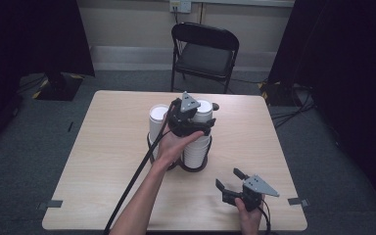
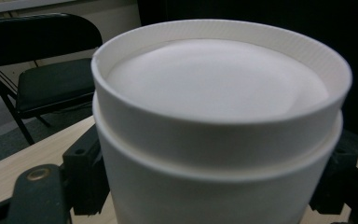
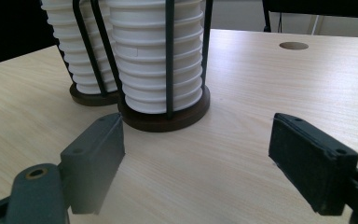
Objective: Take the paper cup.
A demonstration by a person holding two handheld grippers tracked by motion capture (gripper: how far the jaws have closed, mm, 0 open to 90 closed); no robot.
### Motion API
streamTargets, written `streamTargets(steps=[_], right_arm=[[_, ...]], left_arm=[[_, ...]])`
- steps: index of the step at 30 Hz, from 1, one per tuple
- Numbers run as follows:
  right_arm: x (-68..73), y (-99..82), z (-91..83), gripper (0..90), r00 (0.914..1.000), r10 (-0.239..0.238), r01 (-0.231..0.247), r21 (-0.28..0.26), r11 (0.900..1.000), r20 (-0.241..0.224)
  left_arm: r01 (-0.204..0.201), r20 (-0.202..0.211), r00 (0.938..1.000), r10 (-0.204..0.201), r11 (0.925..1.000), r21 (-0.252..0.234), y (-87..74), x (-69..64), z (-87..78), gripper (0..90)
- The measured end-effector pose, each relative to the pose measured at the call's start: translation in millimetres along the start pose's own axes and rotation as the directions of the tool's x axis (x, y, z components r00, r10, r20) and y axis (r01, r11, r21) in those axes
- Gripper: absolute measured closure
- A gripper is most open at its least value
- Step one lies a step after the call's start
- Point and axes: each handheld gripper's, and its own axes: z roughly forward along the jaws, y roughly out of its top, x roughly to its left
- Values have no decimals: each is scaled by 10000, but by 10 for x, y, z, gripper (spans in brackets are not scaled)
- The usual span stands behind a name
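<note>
The left tool grips the top cup between its jaws below the rim; light, thin, crushable, it wants gentle pressure. The right tool waits open above the worktop.

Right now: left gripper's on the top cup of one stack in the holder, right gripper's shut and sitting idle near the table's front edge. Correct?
One error: the right gripper is open, not shut; the right gripper view shows its jaws wide apart over bare table. The rest holds: the left gripper is on the top cup of one stack in the holder, and the right gripper idles near the front edge.
</note>
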Motion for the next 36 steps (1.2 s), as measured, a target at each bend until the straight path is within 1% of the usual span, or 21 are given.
streamTargets(steps=[7, 13, 18, 20, 21, 23, 24, 27, 29, 30, 31, 36], right_arm=[[1, 1, 0, 179, 10000, -18, 19, 20, 10000, -13], [4, 2, 4, 179, 10000, -30, 31, 73, 10000, -31], [6, 3, 5, 179, 10000, -43, 43, 87, 10000, -22], [6, 3, 5, 180, 10000, -42, 42, 81, 10000, -37], [6, 3, 5, 180, 10000, -47, 47, 81, 10000, -37], [6, 3, 5, 183, 10000, -57, 57, 74, 10000, -20], [6, 3, 5, 183, 10000, -57, 57, 74, 10000, -20], [7, 3, 6, 183, 10000, -62, 63, 75, 10000, -31], [7, 3, 6, 183, 10000, -66, 66, 68, 10000, -25], [7, 2, 5, 183, 10000, -70, 71, 65, 10000, -28], [7, 3, 6, 183, 10000, -59, 59, 71, 10000, -27], [7, 3, 7, 184, 10000, -62, 62, 83, 9999, -22]], left_arm=[[182, 81, 9998, -179, 9991, -373, 18, 6, -44, 192], [328, 51, 9995, -325, 9962, -809, 60, 8, -120, 192], [282, 57, 9996, -277, 9931, -1138, 88, -2, -189, 192], [382, -62, 9992, -394, 9900, -1360, 103, -4, -226, 192], [469, -56, 9988, -482, 9879, -1478, 112, 0, -244, 191], [430, -69, 9990, -446, 9866, -1576, 122, 1, -267, 191], [457, -13, 9989, -466, 9850, -1662, 125, -5, -276, 191], [475, 30, 9989, -477, 9836, -1741, 137, -7, -302, 191], [534, 47, 9986, -535, 9801, -1910, 143, -5, -316, 191], [523, -16, 9986, -537, 9791, -1968, 148, -4, -326, 191], [596, -48, 9981, -619, 9762, -2084, 157, 1, -349, 191], [638, 74, 9979, -637, 9733, -2205, 173, 9, -389, 192]])
